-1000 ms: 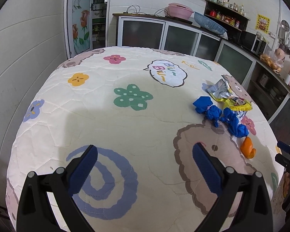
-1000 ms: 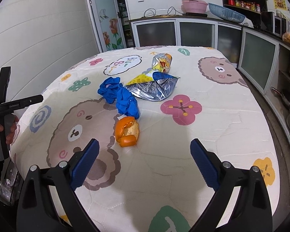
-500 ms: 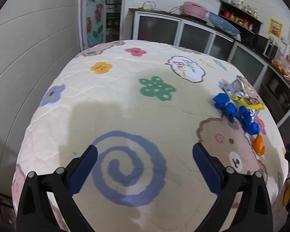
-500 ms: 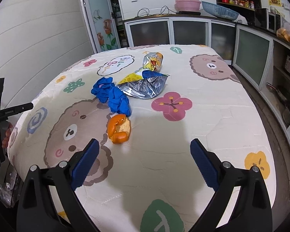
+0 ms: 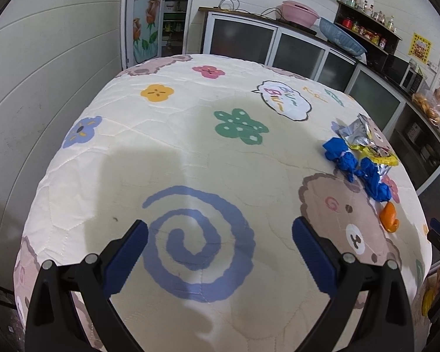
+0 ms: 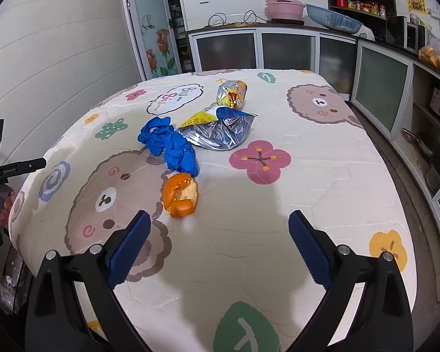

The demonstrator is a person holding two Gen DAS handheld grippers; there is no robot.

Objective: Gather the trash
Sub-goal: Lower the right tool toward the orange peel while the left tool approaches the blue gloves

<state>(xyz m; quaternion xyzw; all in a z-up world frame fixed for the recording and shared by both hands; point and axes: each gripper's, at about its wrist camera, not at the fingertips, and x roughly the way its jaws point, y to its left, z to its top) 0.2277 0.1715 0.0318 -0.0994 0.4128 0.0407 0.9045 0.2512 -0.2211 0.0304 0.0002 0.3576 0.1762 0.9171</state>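
Nothing is collected yet. Both the left gripper (image 5: 220,245) and the right gripper (image 6: 218,237) are spread wide and hold nothing. The orange peel (image 6: 180,195), blue gloves (image 6: 168,143) and foil wrappers (image 6: 220,130) lie mid-table (image 6: 322,205); I think the right gripper must reach the peel first.

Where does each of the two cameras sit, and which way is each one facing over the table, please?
Left wrist: on the left gripper, looking over the quilted table cover toward the cabinets; its blue fingers stand open, trash far right.
Right wrist: on the right gripper, facing the same cabinets; open fingers, with the orange peel just ahead and a hand at the left edge.
Shared: orange peel, blue gloves, foil snack bag, pink basin.
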